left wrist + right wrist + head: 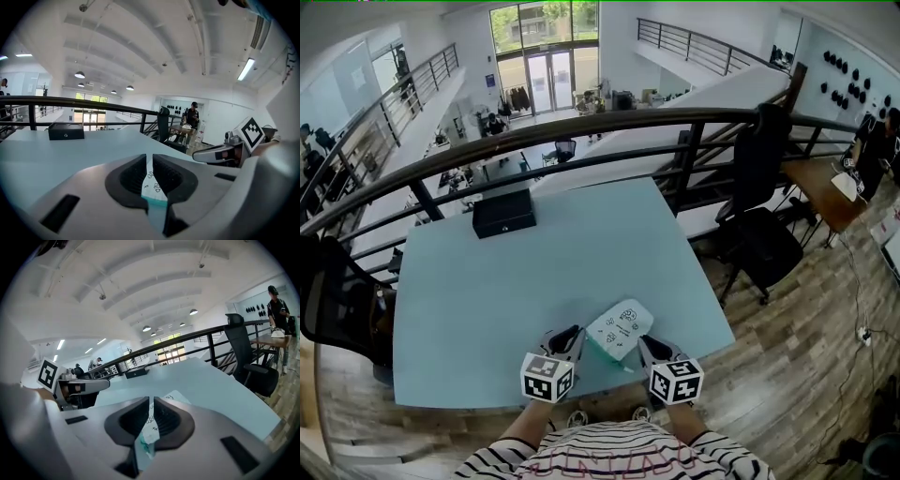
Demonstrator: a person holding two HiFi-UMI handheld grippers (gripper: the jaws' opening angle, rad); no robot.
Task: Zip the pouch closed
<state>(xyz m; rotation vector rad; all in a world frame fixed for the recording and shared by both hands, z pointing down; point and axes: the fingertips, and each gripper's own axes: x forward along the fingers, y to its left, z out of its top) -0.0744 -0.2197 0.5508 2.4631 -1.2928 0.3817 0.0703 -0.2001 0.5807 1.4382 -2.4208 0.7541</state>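
We hold the white, teal-trimmed fabric pouch [621,328] just over the near edge of the pale blue counter [562,244], left gripper [569,339] and right gripper [650,350] each pinching one end between its fingers [130,177], and should draw it taut before zipping.

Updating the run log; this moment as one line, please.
left gripper: shut on pouch | right gripper: shut on pouch | pouch: held between both, at near edge of table | black box: far side
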